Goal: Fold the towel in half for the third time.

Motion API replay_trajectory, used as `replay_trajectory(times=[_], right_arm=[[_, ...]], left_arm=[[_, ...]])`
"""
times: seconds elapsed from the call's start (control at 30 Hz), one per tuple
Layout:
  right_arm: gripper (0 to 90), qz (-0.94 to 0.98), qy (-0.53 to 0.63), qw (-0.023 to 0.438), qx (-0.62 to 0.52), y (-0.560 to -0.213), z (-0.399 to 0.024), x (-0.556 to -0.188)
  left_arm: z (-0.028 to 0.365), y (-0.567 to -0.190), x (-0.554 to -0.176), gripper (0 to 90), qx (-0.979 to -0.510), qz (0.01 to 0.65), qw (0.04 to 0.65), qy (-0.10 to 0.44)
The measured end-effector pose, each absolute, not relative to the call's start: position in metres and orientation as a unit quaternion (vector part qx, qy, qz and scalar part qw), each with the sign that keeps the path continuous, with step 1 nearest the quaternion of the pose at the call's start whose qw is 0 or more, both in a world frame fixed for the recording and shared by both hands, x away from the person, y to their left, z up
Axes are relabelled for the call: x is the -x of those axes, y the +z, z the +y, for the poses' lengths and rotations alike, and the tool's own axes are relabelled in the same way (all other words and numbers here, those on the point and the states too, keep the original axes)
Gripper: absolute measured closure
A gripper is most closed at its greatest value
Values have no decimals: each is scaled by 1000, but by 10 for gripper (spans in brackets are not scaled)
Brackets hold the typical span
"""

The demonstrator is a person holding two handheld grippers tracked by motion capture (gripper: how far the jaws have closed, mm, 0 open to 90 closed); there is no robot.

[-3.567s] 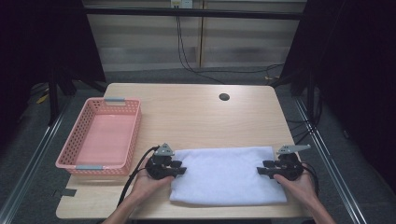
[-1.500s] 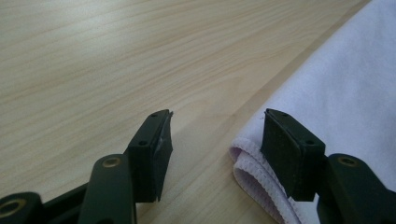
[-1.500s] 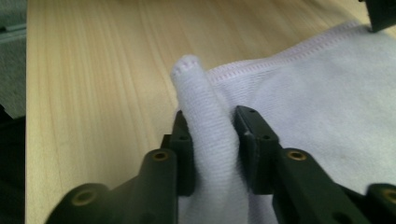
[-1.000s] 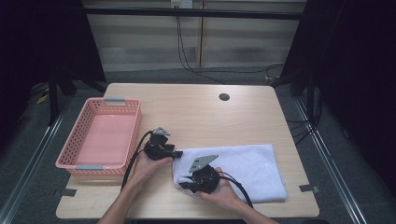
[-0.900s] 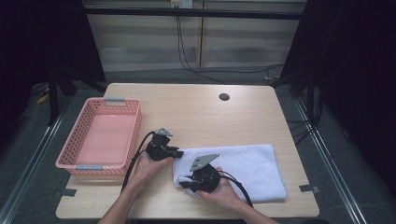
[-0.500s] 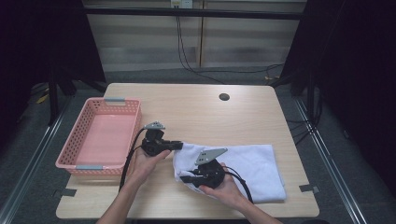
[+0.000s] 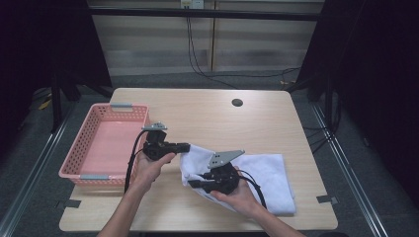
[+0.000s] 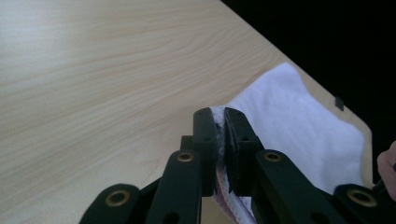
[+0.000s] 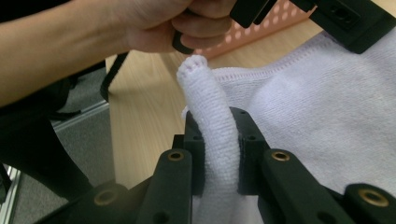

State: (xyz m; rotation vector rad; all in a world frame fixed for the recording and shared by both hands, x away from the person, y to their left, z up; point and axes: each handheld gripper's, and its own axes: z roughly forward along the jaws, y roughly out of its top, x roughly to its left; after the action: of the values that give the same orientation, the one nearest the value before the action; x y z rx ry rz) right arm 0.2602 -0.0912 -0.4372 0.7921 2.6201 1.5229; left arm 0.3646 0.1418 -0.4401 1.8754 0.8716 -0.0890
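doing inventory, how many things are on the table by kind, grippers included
white towel: 1
pink basket: 1
left gripper and right gripper, both clamped on the towel: 2
total: 4

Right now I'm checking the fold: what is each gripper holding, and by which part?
Both hold the white towel: the left gripper pinches a thin edge, the right gripper clamps a bunched corner that sticks up past its jaws.
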Motion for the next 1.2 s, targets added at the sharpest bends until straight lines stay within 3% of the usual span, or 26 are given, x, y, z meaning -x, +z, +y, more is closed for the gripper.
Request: replay_trajectory(times=[0.63,1.2], right_arm=[[794,797,567,28,-205,-367,-59,-263],[793,780,567,48,-261,-400,-118,-242]], left_arm=[[156,-357,-356,845,-781,347,518,21],[86,-389,-360,843,-809,318,494,-10]])
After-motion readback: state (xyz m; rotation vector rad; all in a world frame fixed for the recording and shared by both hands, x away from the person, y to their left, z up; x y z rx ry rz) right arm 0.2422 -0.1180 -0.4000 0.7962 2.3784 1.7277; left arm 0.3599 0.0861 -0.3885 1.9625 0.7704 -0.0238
